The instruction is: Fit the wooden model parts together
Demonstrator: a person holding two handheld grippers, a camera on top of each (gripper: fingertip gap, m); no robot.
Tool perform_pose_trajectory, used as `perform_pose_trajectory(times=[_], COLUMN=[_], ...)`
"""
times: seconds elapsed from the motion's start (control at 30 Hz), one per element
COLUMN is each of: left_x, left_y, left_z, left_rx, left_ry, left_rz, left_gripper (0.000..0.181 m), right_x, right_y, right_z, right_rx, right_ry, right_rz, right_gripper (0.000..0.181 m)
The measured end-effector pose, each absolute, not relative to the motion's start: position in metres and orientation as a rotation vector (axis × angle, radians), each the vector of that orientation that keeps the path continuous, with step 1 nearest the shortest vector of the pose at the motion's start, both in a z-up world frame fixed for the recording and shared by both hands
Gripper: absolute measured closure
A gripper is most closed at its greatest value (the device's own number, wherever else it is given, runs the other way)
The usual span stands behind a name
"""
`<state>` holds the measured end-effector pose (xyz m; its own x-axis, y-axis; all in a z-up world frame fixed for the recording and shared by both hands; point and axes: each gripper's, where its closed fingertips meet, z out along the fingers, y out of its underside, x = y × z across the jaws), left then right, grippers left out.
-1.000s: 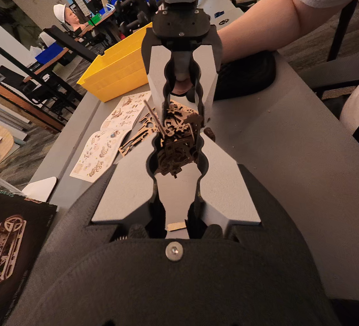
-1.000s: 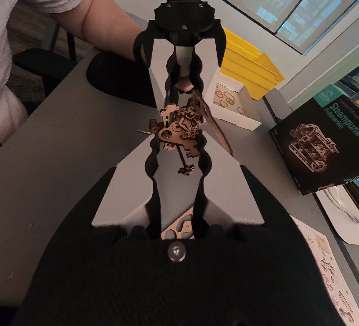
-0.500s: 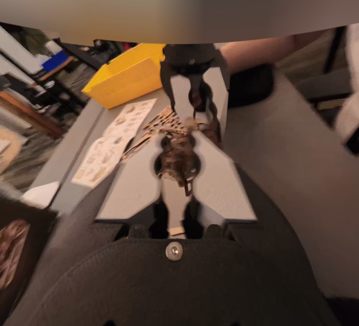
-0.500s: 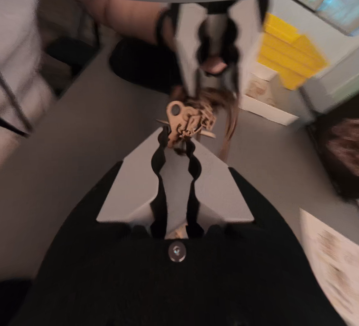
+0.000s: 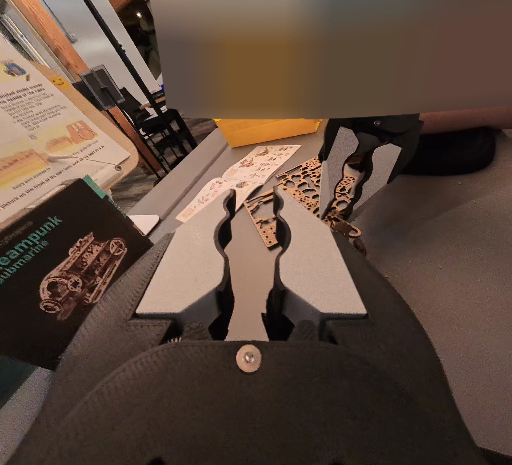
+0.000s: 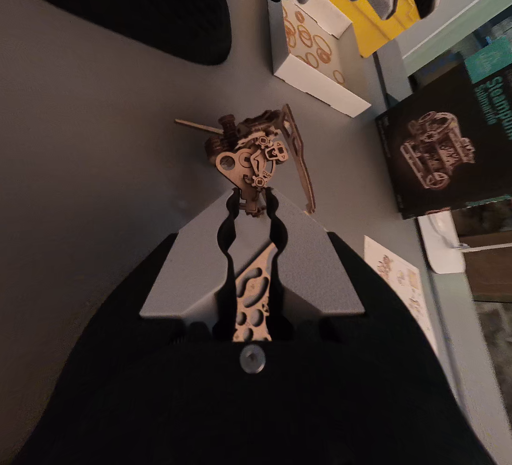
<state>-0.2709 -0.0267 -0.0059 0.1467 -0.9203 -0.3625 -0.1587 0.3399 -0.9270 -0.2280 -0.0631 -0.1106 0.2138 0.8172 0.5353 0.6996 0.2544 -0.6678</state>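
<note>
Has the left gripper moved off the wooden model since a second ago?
Yes. The left gripper let go and drew back toward the dark kit box; the right gripper alone holds the wooden model.

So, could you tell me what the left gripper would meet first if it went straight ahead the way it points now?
Probably the perforated wooden parts sheet lying on the grey table, just beyond the left gripper, whose jaws are open and empty. Depth is hard to judge, so the gripper might pass above it.

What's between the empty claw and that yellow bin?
In the left wrist view, an open instruction booklet lies between the left claw and the yellow bin.
</note>
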Motion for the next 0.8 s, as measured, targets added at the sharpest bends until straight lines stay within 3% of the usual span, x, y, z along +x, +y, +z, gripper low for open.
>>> perform_pose_trajectory(times=[0.37, 0.53, 0.6, 0.8], left_x=[-0.271, -0.265, -0.261, -0.261], left_y=[-0.045, -0.04, -0.042, -0.043], left_z=[-0.07, -0.092, -0.095, -0.094], left_rx=[-1.321, -1.389, -1.396, -1.356], left_ry=[1.62, 1.645, 1.63, 1.626], left_rz=[-0.987, -0.951, -1.001, -1.028], left_gripper=[0.147, 0.153, 0.165, 0.168], right_x=[-0.218, -0.221, -0.221, -0.22], right_y=[-0.05, -0.053, -0.053, -0.053], right_z=[-0.106, -0.105, -0.105, -0.105], right_rx=[-1.407, -1.395, -1.411, -1.437], right_ry=[-1.5, -1.494, -1.48, -1.452], right_rz=[0.003, 0.044, 0.08, 0.164], right_gripper=[0.168, 0.167, 0.167, 0.165])
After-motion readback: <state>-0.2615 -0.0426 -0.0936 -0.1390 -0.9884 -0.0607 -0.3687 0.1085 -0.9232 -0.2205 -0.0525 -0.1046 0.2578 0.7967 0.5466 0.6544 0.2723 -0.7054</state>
